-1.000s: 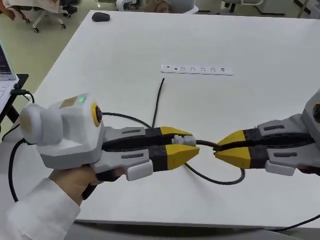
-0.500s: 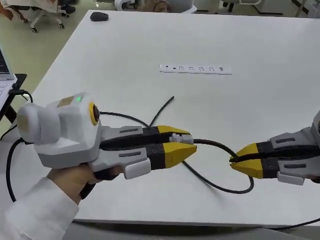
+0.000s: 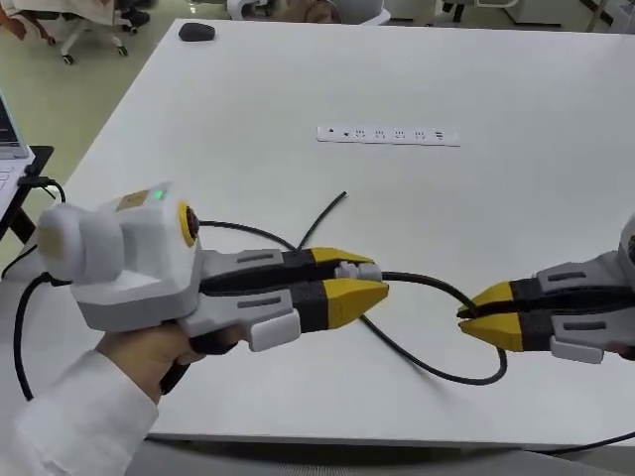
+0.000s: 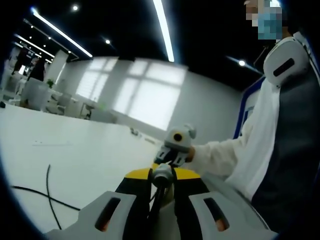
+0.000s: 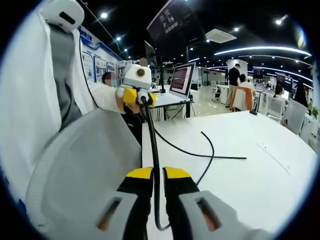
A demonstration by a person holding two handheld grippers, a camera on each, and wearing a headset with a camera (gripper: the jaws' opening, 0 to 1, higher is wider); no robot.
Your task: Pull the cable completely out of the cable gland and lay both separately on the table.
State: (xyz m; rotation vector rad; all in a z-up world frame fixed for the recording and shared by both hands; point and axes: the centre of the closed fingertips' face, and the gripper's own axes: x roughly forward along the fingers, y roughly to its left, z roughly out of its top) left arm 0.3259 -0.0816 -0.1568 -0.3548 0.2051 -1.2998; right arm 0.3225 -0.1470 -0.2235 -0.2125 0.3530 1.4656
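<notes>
In the head view my left gripper (image 3: 375, 281) is shut on the small white cable gland (image 3: 356, 272), held above the white table (image 3: 248, 109). A black cable (image 3: 422, 285) leaves the gland and runs right to my right gripper (image 3: 463, 315), which is shut on it. Past those jaws the cable loops down (image 3: 493, 374), passes back under the left gripper and ends loose (image 3: 341, 196) on the table. The left gripper view shows the gland (image 4: 162, 172) between the yellow jaws. The right gripper view shows the cable (image 5: 153, 150) running from its jaws to the gland.
A white power strip (image 3: 387, 136) lies mid-table and a dark mouse (image 3: 196, 32) sits at the far left corner. A laptop (image 3: 10, 139) and black leads (image 3: 20, 332) are off the table's left side. The front edge (image 3: 397, 438) runs just below the grippers.
My right gripper has moved right, away from the left one, with the cable in it. More cable now shows between the gland and the right jaws, and the loose end has slid nearer.
</notes>
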